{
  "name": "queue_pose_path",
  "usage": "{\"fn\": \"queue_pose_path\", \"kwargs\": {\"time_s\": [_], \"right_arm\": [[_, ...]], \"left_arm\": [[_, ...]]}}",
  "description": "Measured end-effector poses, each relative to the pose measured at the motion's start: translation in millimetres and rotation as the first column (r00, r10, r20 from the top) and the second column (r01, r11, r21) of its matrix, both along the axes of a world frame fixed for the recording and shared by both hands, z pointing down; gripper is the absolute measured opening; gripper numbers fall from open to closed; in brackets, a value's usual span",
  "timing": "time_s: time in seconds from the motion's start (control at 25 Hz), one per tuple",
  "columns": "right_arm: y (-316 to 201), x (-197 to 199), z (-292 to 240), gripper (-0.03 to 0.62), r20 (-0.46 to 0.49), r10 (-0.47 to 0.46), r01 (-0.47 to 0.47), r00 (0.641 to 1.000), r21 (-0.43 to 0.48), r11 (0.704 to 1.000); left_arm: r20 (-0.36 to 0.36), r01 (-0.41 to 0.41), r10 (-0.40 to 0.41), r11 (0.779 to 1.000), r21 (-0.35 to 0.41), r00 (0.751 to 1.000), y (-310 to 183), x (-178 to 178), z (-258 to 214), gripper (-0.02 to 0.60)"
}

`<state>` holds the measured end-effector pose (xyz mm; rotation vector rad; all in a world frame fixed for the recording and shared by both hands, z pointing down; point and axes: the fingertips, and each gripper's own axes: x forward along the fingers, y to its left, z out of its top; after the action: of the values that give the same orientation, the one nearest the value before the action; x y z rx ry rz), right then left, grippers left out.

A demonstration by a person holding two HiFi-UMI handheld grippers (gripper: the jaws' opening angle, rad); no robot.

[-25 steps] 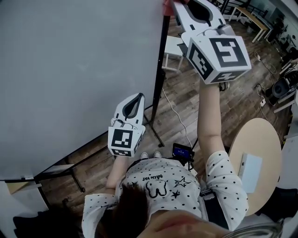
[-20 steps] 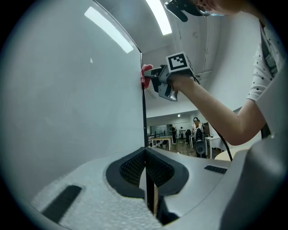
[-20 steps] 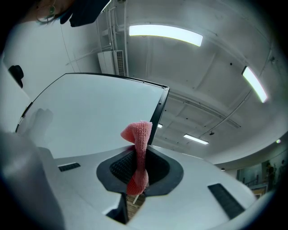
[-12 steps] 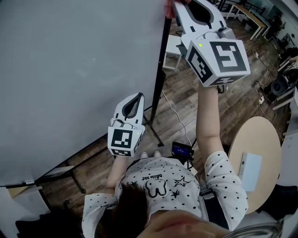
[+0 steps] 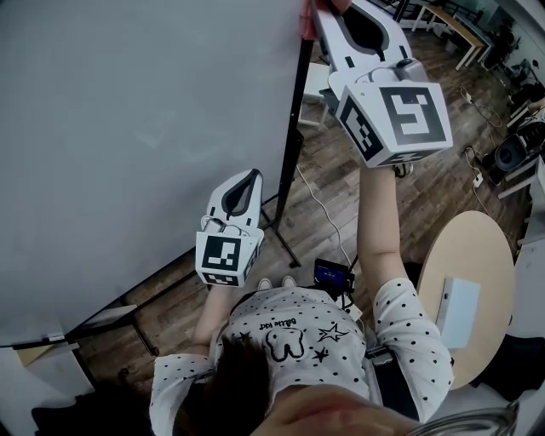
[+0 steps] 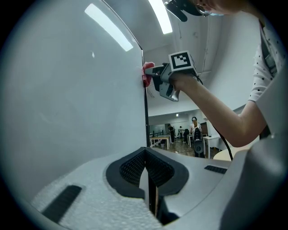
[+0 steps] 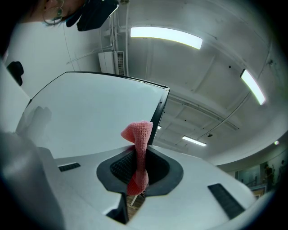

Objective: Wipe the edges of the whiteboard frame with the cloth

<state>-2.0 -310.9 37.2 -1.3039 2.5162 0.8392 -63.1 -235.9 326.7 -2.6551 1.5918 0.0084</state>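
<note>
The whiteboard [image 5: 145, 128] fills the left of the head view, with its black right frame edge [image 5: 294, 111] running down the middle. My right gripper [image 5: 317, 17] is raised at the top, shut on a pink cloth [image 5: 306, 19] that touches the frame edge. In the right gripper view the cloth [image 7: 139, 150] stands up between the jaws, beside the black frame [image 7: 159, 114]. In the left gripper view the cloth [image 6: 146, 74] sits against the frame [image 6: 145, 103]. My left gripper [image 5: 245, 180] hangs lower near the board, shut on nothing.
A round wooden table [image 5: 473, 298] with a white sheet stands at the right. The board's black stand legs [image 5: 281, 221] and a cable cross the wood floor. Desks [image 5: 451, 30] stand far back.
My right gripper with the cloth has slid slightly down along the frame edge. The left gripper has barely moved.
</note>
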Motion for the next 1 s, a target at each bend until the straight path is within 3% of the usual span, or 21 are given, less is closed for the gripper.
{"fn": "queue_pose_path", "kwargs": {"time_s": [1.0], "right_arm": [[0.5,2.4,22.6,0.032,0.020,0.007,-0.007,1.000,-0.018,1.000]], "left_arm": [[0.005,-0.021,0.022,1.000,-0.003,1.000,1.7,9.0,1.2,0.015]]}}
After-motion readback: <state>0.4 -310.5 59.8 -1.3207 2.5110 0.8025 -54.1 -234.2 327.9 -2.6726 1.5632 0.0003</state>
